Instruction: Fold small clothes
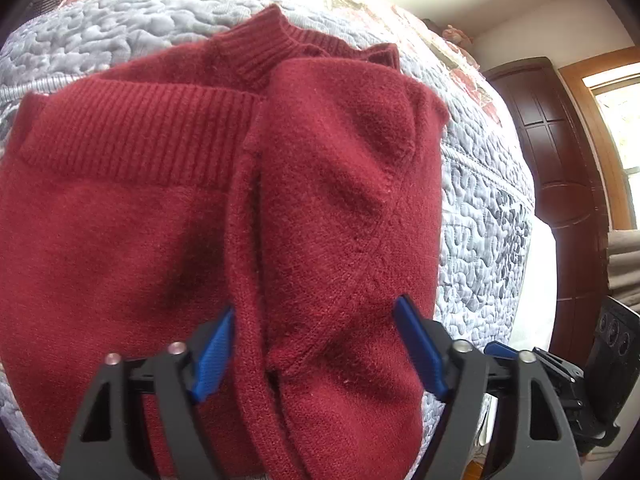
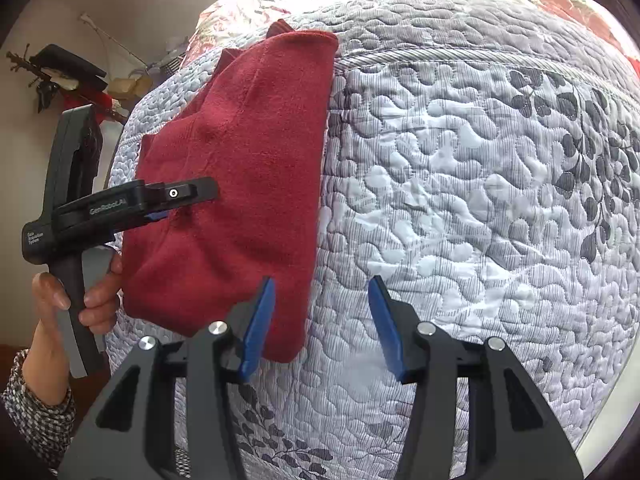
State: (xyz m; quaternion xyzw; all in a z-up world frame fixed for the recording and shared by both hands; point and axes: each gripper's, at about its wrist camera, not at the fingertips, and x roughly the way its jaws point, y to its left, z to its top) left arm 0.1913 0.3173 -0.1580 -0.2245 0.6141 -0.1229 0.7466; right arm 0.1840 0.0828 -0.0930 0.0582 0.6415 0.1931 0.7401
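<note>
Left claw (image 1: 316,344): standing wide apart over the near end of the red sweater (image 1: 224,208), its blue pads (image 1: 214,356) flanking a folded sleeve layer; nothing is being pinched.
Right claw (image 2: 322,326): gaping open above the quilt (image 2: 460,208), gripping nothing, its left pad (image 2: 258,328) just over the sweater's near right corner.
Left hand (image 2: 76,296): wrapping around the left tool's grip at the bed's left side, a patterned sleeve (image 2: 40,420) showing below it.
Sweater: lying folded on the bed, ribbed collar at the far end, ribbed hem band across the left half, its long right edge running straight away from the right claw.
Open room: bare quilt is spreading wide to the right of the sweater and beyond its collar.
Bed edge: dropping off on the right toward a dark wooden door (image 1: 560,168).
</note>
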